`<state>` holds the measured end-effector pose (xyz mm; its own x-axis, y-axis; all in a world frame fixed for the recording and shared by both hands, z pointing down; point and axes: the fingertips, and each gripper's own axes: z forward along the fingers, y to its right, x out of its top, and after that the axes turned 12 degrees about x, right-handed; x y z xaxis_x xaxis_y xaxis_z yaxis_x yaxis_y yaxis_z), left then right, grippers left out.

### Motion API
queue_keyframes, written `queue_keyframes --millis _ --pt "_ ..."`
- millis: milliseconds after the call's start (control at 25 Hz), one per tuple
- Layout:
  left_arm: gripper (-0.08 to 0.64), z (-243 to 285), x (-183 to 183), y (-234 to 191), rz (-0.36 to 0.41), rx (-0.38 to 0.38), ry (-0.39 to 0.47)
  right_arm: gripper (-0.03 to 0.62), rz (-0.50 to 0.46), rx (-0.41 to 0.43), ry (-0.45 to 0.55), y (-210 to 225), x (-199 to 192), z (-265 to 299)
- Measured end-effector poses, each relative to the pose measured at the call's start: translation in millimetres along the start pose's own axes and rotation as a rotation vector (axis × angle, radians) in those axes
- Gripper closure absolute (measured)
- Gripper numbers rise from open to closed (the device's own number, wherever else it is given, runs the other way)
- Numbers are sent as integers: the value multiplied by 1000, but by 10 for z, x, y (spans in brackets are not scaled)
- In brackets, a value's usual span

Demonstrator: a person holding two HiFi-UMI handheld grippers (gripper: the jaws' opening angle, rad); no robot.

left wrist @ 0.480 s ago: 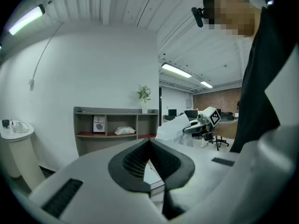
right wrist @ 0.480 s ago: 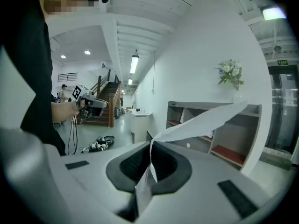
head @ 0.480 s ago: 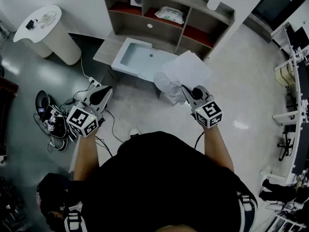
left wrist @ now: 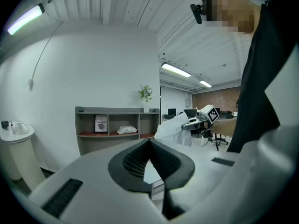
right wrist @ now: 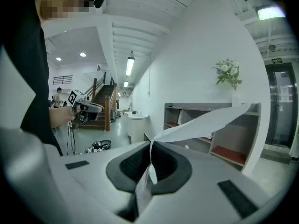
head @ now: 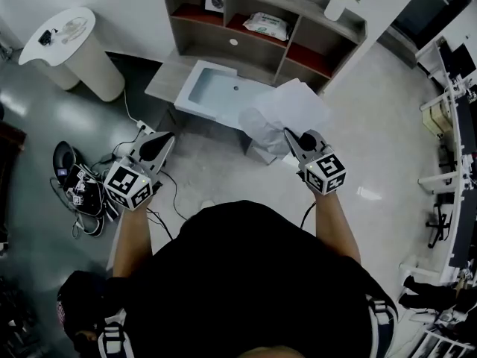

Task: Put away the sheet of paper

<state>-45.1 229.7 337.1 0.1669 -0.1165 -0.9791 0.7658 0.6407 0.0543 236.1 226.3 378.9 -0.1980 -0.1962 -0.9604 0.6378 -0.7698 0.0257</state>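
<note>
I've got right tool (head: 288,133) clamped on paper (head: 298,103); sheet fans ahead of it toward shelf (head: 223,48), just short of it. Other side, left tool (head: 169,137) closed, empty, farther from shelf. Right should do the feed.

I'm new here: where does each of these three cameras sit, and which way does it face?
Head view: on the person's head, looking steeply down; shows the black shirt, the left claw and the right claw holding the sheet of paper.
Left gripper view: on the left claw, looking along its shut, empty jaws toward the shelf unit; shirt at the right edge.
Right gripper view: on the right claw, looking along jaws shut on the sheet; shirt at left.
Shared: both gripper views face the shelf unit.
</note>
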Motion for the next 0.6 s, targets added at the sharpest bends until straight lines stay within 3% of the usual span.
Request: queue_keyframes --millis 600 --pt "540 -197 -168 -834 -10 -41 5 577 54 -100 -16 -82 132 691"
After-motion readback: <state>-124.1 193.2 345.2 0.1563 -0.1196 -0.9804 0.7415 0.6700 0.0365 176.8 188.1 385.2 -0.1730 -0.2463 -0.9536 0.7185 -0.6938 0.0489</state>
